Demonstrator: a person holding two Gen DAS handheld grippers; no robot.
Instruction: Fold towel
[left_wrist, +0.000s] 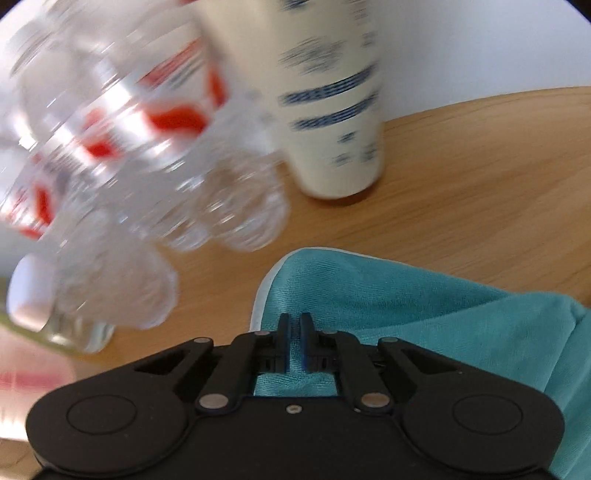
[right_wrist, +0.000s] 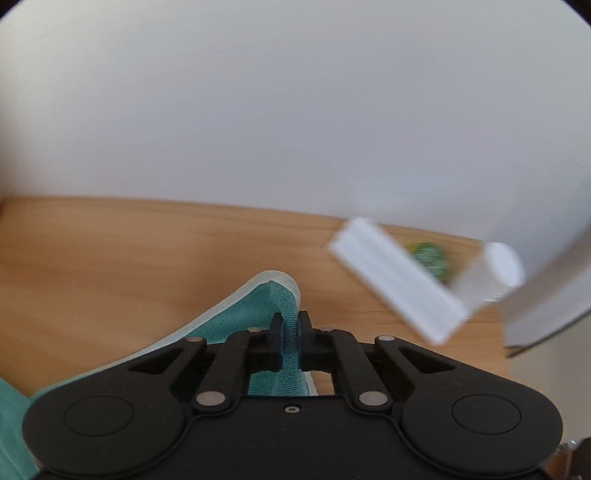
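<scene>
left wrist view: left gripper (left_wrist: 294, 322) clenched on teal towel (left_wrist: 388, 295) edge, above wooden table (left_wrist: 461, 177); beyond, blurred clear bottles (left_wrist: 122, 147), cream cup (left_wrist: 332, 110). right wrist view: right gripper (right_wrist: 289, 320) clenched on towel (right_wrist: 258, 299) corner; farther, white block (right_wrist: 399, 277), white wall (right_wrist: 277, 110).

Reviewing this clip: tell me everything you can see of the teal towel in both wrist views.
The teal terry-cloth towel has a fine ribbed pile and a pale stitched border along its rounded corners. It lies partly on the light wooden table, bunched into soft folds rather than flat. The left gripper is shut on one edge, and the right gripper is shut on another corner, which curls up between its fingers. Nothing else appears to touch it; its full extent is out of view.
</scene>
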